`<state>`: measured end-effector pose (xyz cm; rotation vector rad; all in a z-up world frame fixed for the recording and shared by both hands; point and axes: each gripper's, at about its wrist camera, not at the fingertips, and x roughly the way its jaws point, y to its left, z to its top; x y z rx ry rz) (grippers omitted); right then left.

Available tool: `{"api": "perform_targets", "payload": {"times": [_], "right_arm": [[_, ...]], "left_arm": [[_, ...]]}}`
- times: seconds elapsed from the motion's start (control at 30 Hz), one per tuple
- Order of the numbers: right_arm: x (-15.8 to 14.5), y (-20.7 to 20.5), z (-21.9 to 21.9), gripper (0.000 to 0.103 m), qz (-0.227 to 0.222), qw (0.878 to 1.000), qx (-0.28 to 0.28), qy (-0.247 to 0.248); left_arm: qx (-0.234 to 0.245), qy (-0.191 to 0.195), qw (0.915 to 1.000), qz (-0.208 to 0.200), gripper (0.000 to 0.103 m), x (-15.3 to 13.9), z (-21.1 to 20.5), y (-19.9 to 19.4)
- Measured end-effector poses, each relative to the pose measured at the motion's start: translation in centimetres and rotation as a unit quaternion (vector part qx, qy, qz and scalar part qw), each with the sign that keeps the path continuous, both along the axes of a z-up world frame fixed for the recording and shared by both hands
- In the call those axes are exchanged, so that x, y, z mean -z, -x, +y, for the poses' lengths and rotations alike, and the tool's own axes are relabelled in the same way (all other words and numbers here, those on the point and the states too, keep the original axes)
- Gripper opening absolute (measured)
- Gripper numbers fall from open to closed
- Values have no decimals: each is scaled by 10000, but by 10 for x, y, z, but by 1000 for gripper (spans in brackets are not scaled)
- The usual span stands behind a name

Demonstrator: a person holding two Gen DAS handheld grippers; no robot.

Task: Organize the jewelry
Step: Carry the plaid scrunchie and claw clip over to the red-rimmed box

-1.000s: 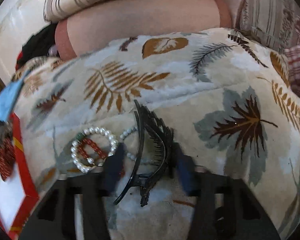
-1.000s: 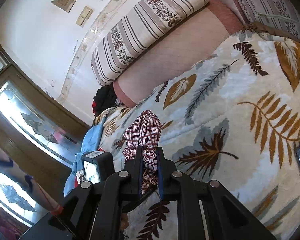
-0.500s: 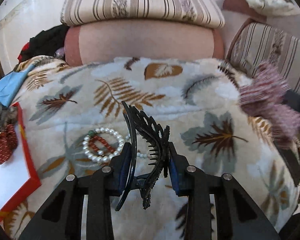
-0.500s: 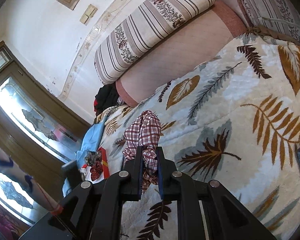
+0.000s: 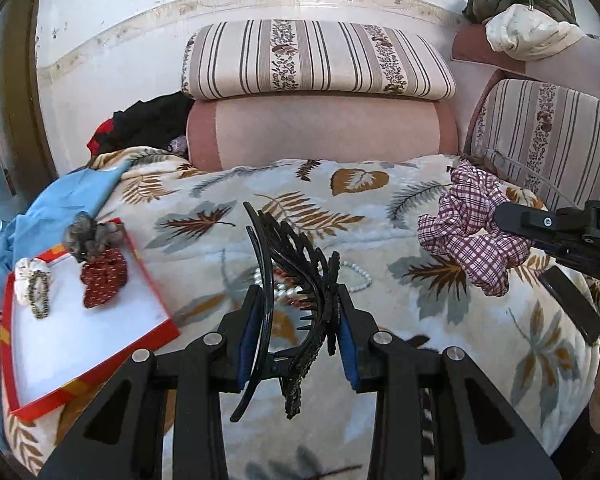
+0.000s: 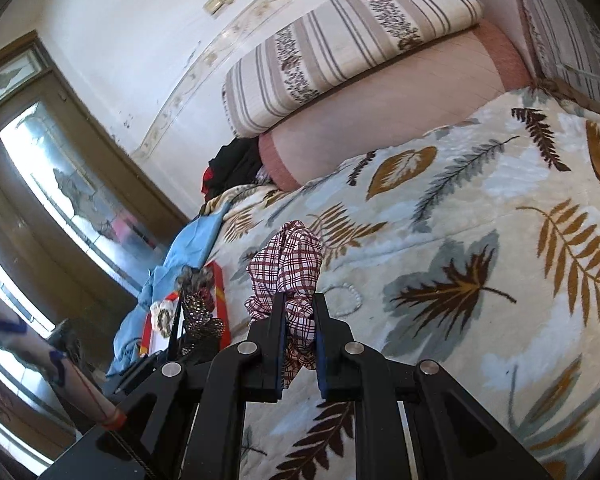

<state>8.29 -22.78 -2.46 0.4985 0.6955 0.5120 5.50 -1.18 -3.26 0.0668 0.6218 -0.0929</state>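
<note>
A bed covered by a leaf-print blanket (image 5: 379, 248). The left gripper (image 5: 298, 330) pinches a black hair claw (image 5: 296, 276) between its blue pads, lifted above the blanket. The right gripper (image 6: 298, 334) is nearly pressed together, pinching a red-checked scrunchie (image 6: 288, 264), also held off the blanket. In the left view this scrunchie (image 5: 465, 232) hangs at the right. A pearl string (image 5: 357, 274) lies on the blanket just behind the claw. At the left edge sits a shallow red-rimmed tray (image 5: 154, 292), white inside. It holds a red dotted scrunchie (image 5: 104, 276), a grey scrunchie (image 5: 88, 236) on its far rim, and a white scrunchie (image 5: 30, 280). Striped cushions (image 5: 315, 60) and a pink bolster (image 5: 323, 132) line the wall behind.
</note>
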Motion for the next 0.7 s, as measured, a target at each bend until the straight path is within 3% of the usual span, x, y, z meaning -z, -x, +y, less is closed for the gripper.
{"api": "perform_targets", "payload": {"times": [0.7], "right_arm": [[10, 28, 23, 13, 48, 9996, -240, 152]], "left_arm": [[-253, -138, 9996, -49, 34, -5, 17, 26]]}}
